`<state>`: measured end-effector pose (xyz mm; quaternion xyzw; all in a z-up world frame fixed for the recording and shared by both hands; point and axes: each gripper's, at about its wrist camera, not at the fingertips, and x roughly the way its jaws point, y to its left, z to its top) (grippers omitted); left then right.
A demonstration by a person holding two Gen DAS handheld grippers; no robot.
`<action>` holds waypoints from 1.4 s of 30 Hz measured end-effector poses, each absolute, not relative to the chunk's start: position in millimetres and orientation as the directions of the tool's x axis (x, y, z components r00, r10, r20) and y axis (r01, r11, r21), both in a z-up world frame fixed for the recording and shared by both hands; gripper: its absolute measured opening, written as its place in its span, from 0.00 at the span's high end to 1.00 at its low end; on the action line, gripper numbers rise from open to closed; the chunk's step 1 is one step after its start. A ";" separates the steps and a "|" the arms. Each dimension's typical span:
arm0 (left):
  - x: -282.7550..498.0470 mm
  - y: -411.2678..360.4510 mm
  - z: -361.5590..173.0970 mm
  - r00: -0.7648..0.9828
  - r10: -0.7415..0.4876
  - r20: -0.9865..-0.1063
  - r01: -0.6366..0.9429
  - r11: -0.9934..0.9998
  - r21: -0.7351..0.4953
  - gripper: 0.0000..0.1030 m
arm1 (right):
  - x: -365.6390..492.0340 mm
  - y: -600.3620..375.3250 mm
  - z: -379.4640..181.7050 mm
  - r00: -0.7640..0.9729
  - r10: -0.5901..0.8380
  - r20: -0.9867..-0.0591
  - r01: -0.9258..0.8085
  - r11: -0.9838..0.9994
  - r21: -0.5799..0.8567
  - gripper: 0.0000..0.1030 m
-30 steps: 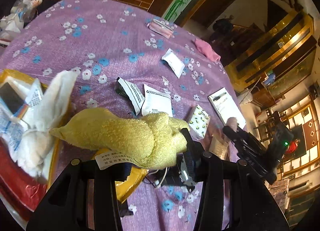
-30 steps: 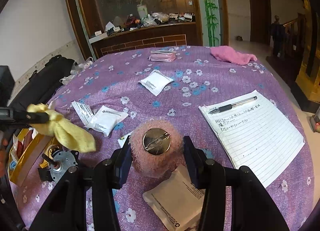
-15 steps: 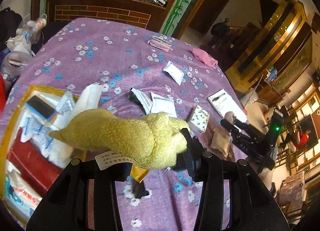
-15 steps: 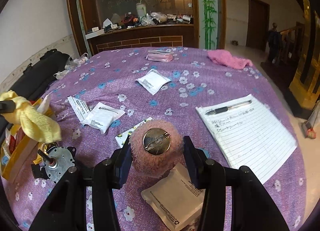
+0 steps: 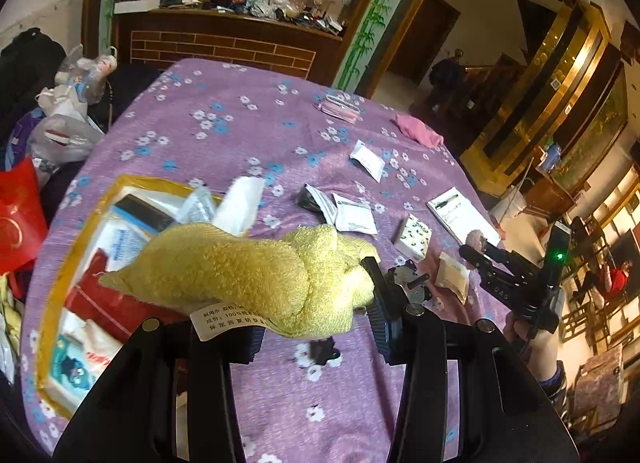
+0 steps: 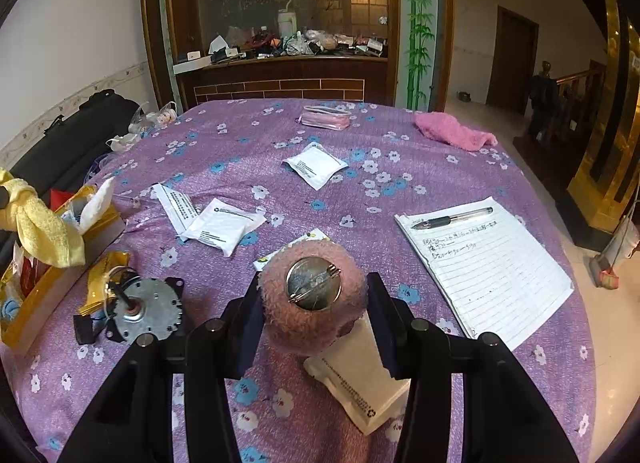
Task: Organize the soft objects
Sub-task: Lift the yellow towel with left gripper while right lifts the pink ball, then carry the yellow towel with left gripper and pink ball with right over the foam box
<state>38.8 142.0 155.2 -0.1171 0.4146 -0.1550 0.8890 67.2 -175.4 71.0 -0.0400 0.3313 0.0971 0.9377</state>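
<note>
Left fingers (image 5: pixel 316 303) lifted yellow towel (image 5: pixel 248 275) above packet-filled tray (image 5: pixel 60 275), right fingers (image 6: pixel 314 307) holding pink puff (image 6: pixel 316 323).

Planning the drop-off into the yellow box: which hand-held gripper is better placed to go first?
Probably left: the left hand-held gripper holds the yellow towel beside the yellow box; the right hand-held gripper is farther off.

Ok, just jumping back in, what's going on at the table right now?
A person is sorting soft items with two handheld grippers. The left gripper is clamped on a knotted yellow towel, held up in the air by the gold-edged box of packets. The right gripper holds a fuzzy pink brooch, metal back up, above the purple floral tablecloth. A pink cloth lies at the far edge.
</note>
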 end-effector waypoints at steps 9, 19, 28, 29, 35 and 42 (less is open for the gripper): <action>17.8 164.0 160.0 0.631 -0.356 -0.689 0.162 0.930 -0.331 0.59 | 52.2 -158.4 87.8 0.773 0.155 -0.616 -0.232 0.972 -0.047 0.53; 3.2 186.0 164.1 0.650 -0.333 -0.683 0.141 0.936 -0.322 0.58 | 37.3 -132.2 105.2 0.786 0.182 -0.590 -0.282 0.956 -0.081 0.53; -11.6 204.7 160.3 0.660 -0.325 -0.678 0.117 0.935 -0.335 0.58 | 31.2 -98.9 109.3 0.779 0.208 -0.592 -0.341 0.932 -0.121 0.53; -13.2 206.9 159.9 0.661 -0.324 -0.677 0.115 0.935 -0.336 0.58 | 30.1 -94.5 110.0 0.778 0.212 -0.592 -0.349 0.928 -0.126 0.53; -21.5 219.1 155.0 0.661 -0.307 -0.684 0.093 0.939 -0.332 0.58 | 23.5 -66.6 110.2 0.766 0.246 -0.594 -0.403 0.903 -0.146 0.53; -30.8 239.0 149.8 0.667 -0.275 -0.692 0.052 0.944 -0.325 0.58 | 19.5 -38.3 110.1 0.743 0.289 -0.603 -0.462 0.874 -0.151 0.53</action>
